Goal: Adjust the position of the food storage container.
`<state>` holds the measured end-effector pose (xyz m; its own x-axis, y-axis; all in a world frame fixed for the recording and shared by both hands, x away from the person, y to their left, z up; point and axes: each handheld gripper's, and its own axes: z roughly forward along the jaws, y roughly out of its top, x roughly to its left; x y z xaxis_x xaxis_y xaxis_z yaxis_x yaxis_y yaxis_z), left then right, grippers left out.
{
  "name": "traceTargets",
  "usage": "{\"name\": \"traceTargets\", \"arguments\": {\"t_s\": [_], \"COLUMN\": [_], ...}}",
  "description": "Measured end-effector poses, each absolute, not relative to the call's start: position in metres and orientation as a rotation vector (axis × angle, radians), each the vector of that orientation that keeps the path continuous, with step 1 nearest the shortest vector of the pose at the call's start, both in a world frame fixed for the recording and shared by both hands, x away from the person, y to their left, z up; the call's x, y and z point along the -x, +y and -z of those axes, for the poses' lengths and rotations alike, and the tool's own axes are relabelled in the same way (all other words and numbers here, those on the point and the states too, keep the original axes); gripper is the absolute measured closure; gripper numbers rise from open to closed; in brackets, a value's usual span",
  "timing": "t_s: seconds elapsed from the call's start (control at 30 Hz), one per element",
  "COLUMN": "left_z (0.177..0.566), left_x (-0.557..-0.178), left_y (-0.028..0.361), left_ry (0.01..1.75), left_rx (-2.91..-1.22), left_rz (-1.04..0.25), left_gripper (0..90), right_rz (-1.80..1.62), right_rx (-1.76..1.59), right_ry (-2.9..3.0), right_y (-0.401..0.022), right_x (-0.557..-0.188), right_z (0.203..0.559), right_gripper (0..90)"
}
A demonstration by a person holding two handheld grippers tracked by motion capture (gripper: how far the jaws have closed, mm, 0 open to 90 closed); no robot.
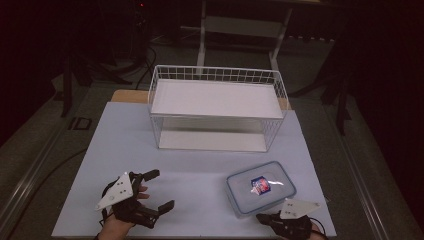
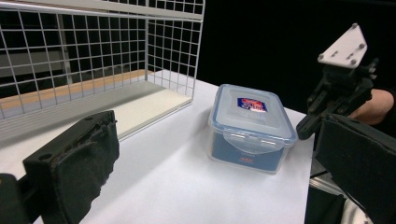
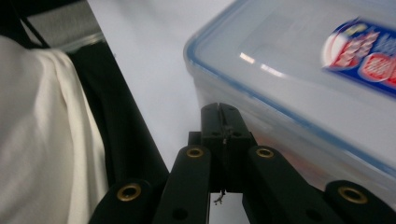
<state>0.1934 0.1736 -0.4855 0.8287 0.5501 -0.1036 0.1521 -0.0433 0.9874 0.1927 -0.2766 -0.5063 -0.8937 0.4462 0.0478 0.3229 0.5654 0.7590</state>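
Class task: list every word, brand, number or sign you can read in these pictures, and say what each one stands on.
No text can be read with certainty.
Sticker on the lid of the clear plastic box: blue, red and white, lettering too small and blurred to read.
Red print low on the box front: too small to read.
White wire basket: no label visible.

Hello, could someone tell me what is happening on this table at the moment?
A person works at a white table with a gripper in each hand. The right gripper is shut, empty, its tip close beside a lidded plastic box. The left gripper rests open, apart from the box. A white wire rack stands behind, nothing in it.
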Motion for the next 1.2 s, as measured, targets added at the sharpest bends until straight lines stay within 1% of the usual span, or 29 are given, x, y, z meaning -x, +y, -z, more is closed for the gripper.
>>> {"name": "traceTargets", "arguments": {"t_s": [0.2, 0.77, 1.0, 1.13, 1.2], "left_z": [0.486, 0.487, 0.488, 0.489, 0.489], "left_x": [-0.194, -0.194, -0.194, -0.195, -0.195], "left_y": [0.174, 0.173, 0.172, 0.172, 0.172], "left_ry": [0.567, 0.565, 0.567, 0.565, 0.568], "left_rx": [-1.608, -1.615, -1.622, -1.626, -1.631], "left_rz": [-0.346, -0.334, -0.333, -0.332, -0.331], "left_gripper": [0.0, 0.0, 0.0, 0.0, 0.0], "right_rz": [-1.172, -1.185, -1.191, -1.218, -1.224], "right_rx": [-0.625, -0.535, -0.552, -0.529, -0.547], "right_ry": [2.676, 2.686, 2.681, 2.670, 2.619], "right_y": [-0.267, -0.236, -0.227, -0.229, -0.241], "right_x": [-0.199, -0.224, -0.234, -0.229, -0.229], "right_z": [0.510, 0.510, 0.509, 0.503, 0.493], "right_gripper": [90.0, 90.0, 90.0, 90.0, 90.0]}}
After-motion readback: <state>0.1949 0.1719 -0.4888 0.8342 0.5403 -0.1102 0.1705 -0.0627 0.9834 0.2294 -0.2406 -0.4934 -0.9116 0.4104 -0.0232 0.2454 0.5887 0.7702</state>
